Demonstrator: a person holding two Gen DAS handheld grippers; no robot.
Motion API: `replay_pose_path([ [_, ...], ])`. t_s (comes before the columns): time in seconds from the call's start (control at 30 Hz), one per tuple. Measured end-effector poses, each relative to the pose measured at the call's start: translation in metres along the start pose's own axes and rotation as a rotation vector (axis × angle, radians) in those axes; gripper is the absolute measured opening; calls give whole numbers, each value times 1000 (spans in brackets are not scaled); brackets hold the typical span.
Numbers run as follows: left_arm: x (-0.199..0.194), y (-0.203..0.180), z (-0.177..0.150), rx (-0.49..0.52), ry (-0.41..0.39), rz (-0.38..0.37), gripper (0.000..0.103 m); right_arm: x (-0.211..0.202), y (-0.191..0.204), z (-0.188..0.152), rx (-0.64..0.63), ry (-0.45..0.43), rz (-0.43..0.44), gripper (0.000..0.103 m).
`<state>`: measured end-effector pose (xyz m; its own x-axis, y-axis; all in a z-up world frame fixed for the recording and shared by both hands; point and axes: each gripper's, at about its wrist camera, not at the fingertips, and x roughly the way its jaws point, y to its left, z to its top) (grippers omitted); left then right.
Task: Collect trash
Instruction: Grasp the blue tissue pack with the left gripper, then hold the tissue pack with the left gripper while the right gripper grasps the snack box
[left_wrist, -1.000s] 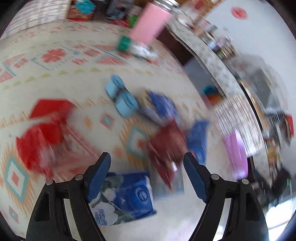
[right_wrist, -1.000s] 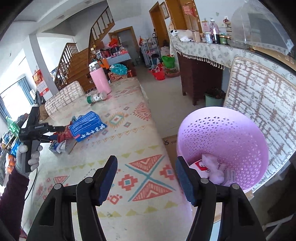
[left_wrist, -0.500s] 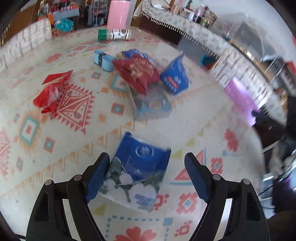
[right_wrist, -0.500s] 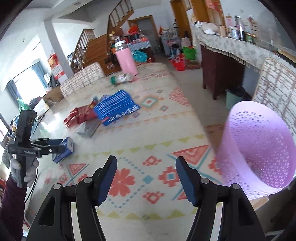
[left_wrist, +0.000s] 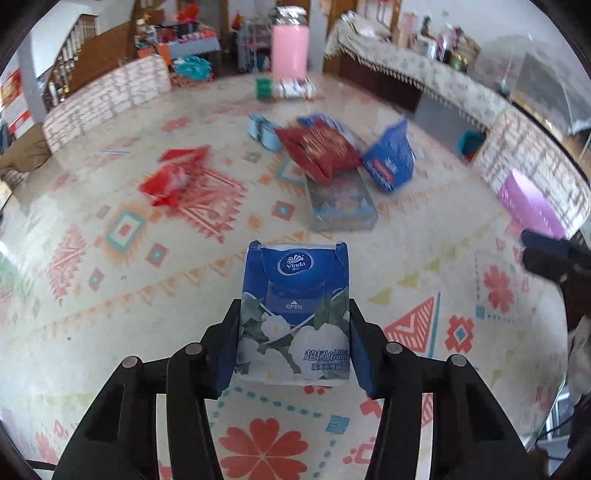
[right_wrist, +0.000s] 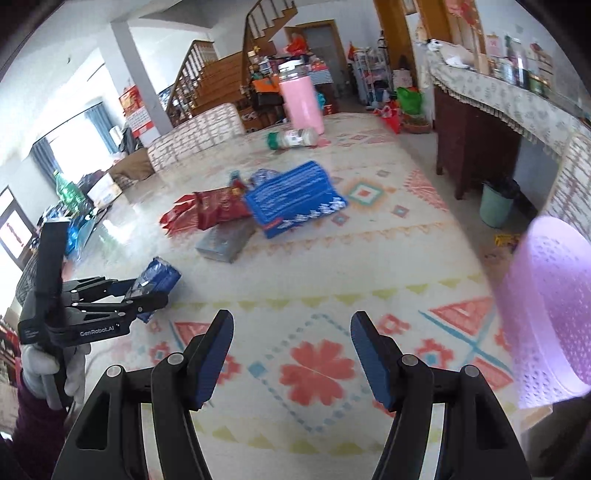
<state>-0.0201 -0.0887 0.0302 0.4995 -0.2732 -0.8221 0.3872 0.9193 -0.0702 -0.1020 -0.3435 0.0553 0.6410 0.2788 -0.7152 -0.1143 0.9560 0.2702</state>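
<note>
The left gripper (left_wrist: 293, 347) had just been closing, and its two blue pads pressed on both sides of a blue tissue pack (left_wrist: 295, 310) with white flowers printed on it. The pack stood between the pads with its top end pointing away from the camera, over the patterned tablecloth (left_wrist: 110, 295). In the right wrist view the same pack (right_wrist: 157, 278) was seen in that gripper at the left edge, held by a hand in a white glove (right_wrist: 48, 369); if the pack was lifted from the cloth or still resting on it, I could not tell.

The right gripper (right_wrist: 291, 332) was spread wide and nothing was between its fingers. It hung over the tablecloth, and the purple basket (right_wrist: 546, 314) stood just beside it at the right, blurred, by the table edge.

Further on the table lay other trash in one heap: a red snack bag (left_wrist: 319, 147) on top of a grey flat pack (left_wrist: 341, 205), and a blue bag (left_wrist: 389, 158) touching them. A red wrapper (left_wrist: 171, 179) lay apart at the left. Behind stood a pink bottle (left_wrist: 290, 50), and a green-capped jar (left_wrist: 286, 88) lay on its side before it.
</note>
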Motion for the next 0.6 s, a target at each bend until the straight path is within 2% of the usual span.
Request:
replay_pose_path([
  [0.2,-12,29,-1,-102,-61,-6,51,44,37,27,-33,38,17,70],
  [0.43,-26,57,-5,-210,-125,-14,51,112,72,66,-35,95,-77,73],
  [0.6,-31,56,-5,-213,-143,-22,51,149,87,80,-13,133,-155,74],
])
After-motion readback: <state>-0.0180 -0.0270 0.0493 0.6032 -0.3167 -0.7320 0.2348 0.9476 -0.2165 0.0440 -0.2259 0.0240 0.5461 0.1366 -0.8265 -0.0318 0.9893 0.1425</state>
